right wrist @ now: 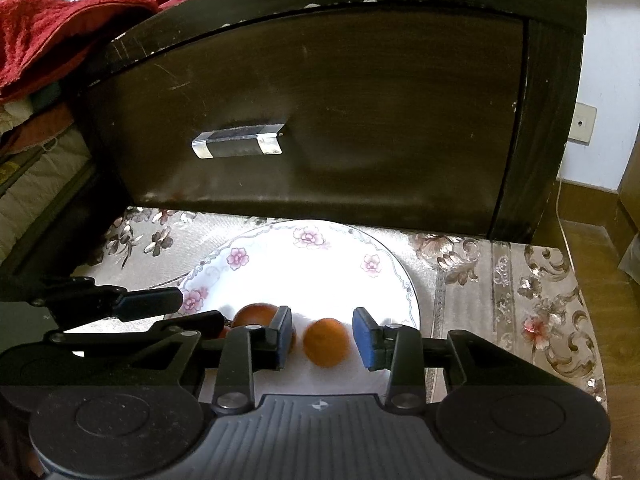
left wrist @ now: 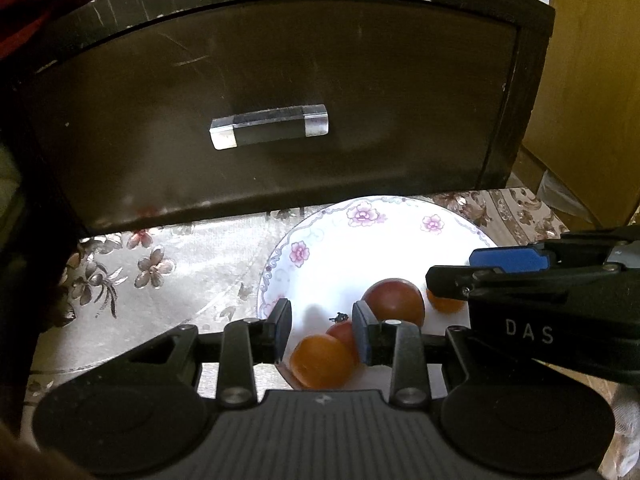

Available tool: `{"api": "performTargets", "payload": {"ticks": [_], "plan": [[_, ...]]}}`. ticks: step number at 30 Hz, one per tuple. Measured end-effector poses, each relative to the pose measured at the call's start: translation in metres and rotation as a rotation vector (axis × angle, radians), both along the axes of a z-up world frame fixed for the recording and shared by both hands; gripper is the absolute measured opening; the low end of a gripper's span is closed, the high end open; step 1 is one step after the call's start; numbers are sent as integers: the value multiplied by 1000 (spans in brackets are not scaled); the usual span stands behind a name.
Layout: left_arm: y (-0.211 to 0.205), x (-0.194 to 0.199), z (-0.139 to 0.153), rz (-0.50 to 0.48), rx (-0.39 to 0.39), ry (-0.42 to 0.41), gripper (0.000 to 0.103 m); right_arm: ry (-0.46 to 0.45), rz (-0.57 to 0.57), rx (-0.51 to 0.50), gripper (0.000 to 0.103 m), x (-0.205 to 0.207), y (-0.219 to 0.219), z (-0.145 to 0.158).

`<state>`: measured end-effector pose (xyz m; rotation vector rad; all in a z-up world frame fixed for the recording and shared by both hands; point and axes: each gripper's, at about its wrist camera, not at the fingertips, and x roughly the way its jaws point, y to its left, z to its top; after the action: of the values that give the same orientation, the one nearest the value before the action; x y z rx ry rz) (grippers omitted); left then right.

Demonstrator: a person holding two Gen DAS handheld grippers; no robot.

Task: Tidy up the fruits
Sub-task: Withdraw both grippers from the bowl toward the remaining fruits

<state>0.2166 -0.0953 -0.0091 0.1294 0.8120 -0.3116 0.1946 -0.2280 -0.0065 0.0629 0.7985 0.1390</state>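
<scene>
**Two grippers over a plate of fruit**

Left wrist view: a round white china plate (left wrist: 320, 248), glossy, its rim printed with pink flowers, sits on a shiny floral tablecloth (left wrist: 168, 264) just in front of a dark, scuffed wooden drawer front (left wrist: 280, 92) with a clear blocky handle (left wrist: 269, 126). The left gripper (left wrist: 322, 334) hangs over the plate's near edge; its blue pads stand apart with a smooth round orange fruit (left wrist: 320, 360) and a red tomato (left wrist: 342, 332) with a dark stalk below the gap, neither visibly pressed, so it grasps nothing. Further in on the plate lies a larger dark-red round fruit (left wrist: 394, 300), and beside that a second orange fruit (left wrist: 444, 304), partly hidden by the right gripper (left wrist: 468, 268), whose black arms reach in from the right.

Right wrist view: the right gripper's pads stand released on either side of the second orange fruit (right wrist: 326, 342), a gap showing at each side. The dark-red fruit (right wrist: 256, 314) lies just left of it on the plate (right wrist: 320, 264). A red fuzzy towel (right wrist: 52, 36) is heaped behind the drawer front (right wrist: 340, 100).
</scene>
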Motion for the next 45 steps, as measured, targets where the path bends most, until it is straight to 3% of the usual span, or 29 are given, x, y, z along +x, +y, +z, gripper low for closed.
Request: {"api": "performTargets", "payload": {"ticks": [10,12,22,45], "plan": [[4,-4,8,-4,-16,-4,46,-25,-9,15,39,-5,-2,10],[2,-7,10,-17,-10,-12,47,-38,-7,25,45,-7,-3,14],[8,-19,18,-12,10,-28,49,-85,8,30,45,-15,0,29],[68,-88,35,53,52,-30,59,-48,99,24,47,-73,40,34]]}}
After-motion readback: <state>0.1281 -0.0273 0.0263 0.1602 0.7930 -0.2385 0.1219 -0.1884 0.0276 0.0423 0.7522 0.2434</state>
